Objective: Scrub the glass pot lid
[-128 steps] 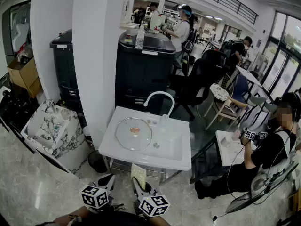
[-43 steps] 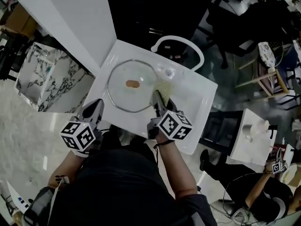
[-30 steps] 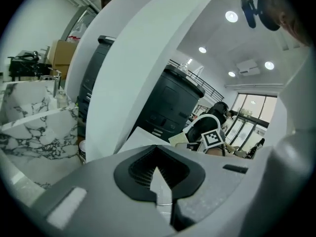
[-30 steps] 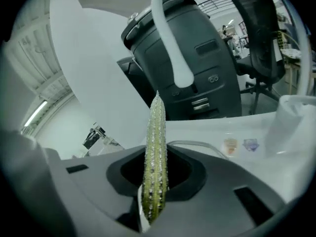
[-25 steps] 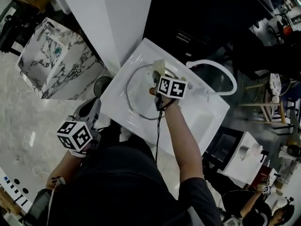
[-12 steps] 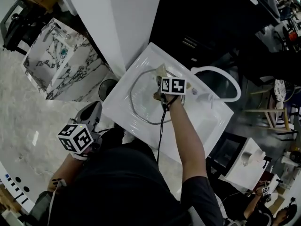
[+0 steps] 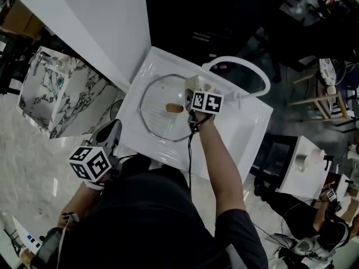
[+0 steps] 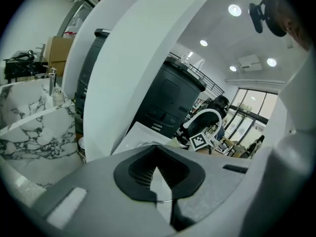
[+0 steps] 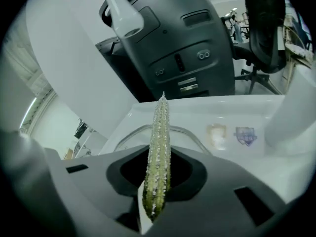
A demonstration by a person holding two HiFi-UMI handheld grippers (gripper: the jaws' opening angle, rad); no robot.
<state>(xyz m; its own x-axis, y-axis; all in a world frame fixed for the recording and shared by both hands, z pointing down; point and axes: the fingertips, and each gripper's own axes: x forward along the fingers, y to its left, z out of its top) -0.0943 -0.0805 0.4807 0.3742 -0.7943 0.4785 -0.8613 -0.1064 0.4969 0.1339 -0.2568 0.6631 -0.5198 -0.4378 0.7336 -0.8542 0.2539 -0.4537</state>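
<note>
Glass round pot lid with brown knob lies flat in the white sink basin. Right gripper pinches a green scouring pad edge-on over the lid's rim, protruding, probably for reach. Left gripper closed, empty, held back.

Right gripper: arm extended over the white rectangular sink, jaws clamped on an upright yellow-green scrubbing sponge. Left gripper: jaws together, empty, held just off the sink's near edge.
</note>
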